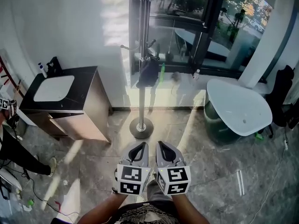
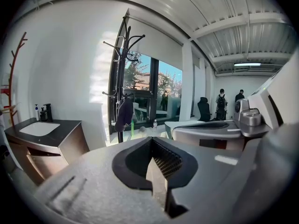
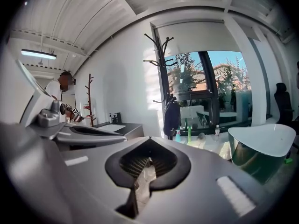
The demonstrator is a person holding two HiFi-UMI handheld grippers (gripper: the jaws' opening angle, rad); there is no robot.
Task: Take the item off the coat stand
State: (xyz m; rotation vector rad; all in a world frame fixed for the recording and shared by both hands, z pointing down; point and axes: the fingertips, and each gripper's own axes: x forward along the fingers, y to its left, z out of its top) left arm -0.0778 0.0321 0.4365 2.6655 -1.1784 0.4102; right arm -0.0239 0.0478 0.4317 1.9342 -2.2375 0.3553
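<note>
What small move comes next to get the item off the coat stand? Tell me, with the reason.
Probably carry the right hand-held gripper forward and up toward the dark item hanging on the coat stand. Both it and the left hand-held gripper are shut and empty, side by side near the body, well short of the stand, so nothing can be grasped from here.

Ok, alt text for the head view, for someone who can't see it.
A dark item hangs untouched on a coat stand straight ahead. The left gripper and right gripper sit side by side below, shut and empty. A sink cabinet stands left, a white table right.
</note>
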